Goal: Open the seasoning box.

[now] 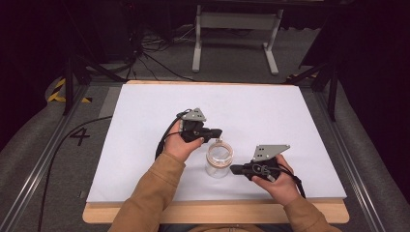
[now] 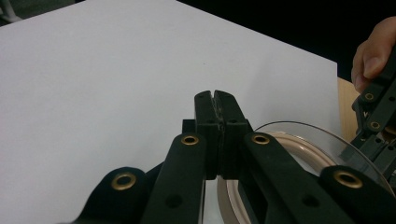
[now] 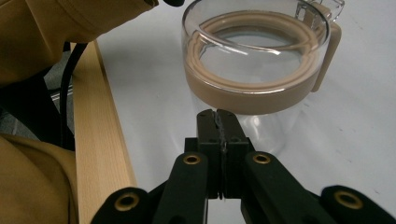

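Note:
A clear glass jar with a clear lid and a beige seal ring stands on the white sheet, between my two hands. My left gripper lies at the jar's far left, jaws shut with nothing between them, its tips just above the lid's rim. In the left gripper view the shut gripper points past the jar lid. My right gripper is shut and empty too, tips close against the jar's right side. In the right gripper view the gripper sits just under the beige band of the jar; I cannot tell if it touches.
The white sheet covers a wooden table whose bare front edge runs near me. Tan sleeves and a black cable lie at the jar's left. A white stand is on the floor beyond.

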### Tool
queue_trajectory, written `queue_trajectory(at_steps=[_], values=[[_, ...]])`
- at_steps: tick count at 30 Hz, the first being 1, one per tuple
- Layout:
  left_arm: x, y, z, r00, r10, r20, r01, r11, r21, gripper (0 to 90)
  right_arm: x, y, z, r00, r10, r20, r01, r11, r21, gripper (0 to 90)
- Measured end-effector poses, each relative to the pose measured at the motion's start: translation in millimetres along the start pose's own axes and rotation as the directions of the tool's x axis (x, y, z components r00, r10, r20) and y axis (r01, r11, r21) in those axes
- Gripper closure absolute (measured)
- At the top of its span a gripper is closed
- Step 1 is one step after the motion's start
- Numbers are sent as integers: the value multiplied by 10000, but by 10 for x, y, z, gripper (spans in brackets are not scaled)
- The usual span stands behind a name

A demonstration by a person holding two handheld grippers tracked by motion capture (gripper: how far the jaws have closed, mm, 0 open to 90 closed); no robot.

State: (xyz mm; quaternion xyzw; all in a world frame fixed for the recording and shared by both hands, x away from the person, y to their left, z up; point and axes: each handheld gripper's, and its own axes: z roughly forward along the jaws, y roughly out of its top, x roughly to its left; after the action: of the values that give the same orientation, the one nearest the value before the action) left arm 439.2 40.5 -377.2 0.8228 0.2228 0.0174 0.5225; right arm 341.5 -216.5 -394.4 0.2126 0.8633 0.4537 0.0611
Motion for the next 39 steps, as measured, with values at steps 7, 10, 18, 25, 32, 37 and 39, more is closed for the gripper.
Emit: queue_trajectory(at_steps=[7, 10, 18, 25, 32, 37, 39], values=[[17, -15, 7, 9997, -186, 150, 188, 9997, -157, 896, -5, 5, 12, 10000, 35, -39, -35, 10000, -24, 900], [19, -14, 4, 9997, -197, 166, 199, 9997, -109, 897, -2, 13, 6, 10000, 50, -25, -50, 10000, -83, 900], [38, -21, 5, 9995, -217, 229, 219, 9997, -81, 897, 9, 29, 3, 10000, 56, -33, -56, 9998, -198, 900], [46, -26, 8, 9992, -302, 249, 305, 9994, -132, 897, 6, 46, 6, 9998, 162, -82, -165, 9989, -434, 900], [46, -26, 8, 9993, -295, 248, 299, 9995, -133, 897, 15, 56, 9, 9997, 234, -105, -241, 9977, -636, 900], [46, -26, 8, 9993, -294, 245, 297, 9995, -129, 897, 21, 64, -8, 9996, 244, -113, -253, 9960, -863, 900], [43, -27, 8, 9992, -323, 242, 326, 9994, -121, 897, 19, 66, -18, 9996, 280, -93, -288, 9951, -950, 900]])
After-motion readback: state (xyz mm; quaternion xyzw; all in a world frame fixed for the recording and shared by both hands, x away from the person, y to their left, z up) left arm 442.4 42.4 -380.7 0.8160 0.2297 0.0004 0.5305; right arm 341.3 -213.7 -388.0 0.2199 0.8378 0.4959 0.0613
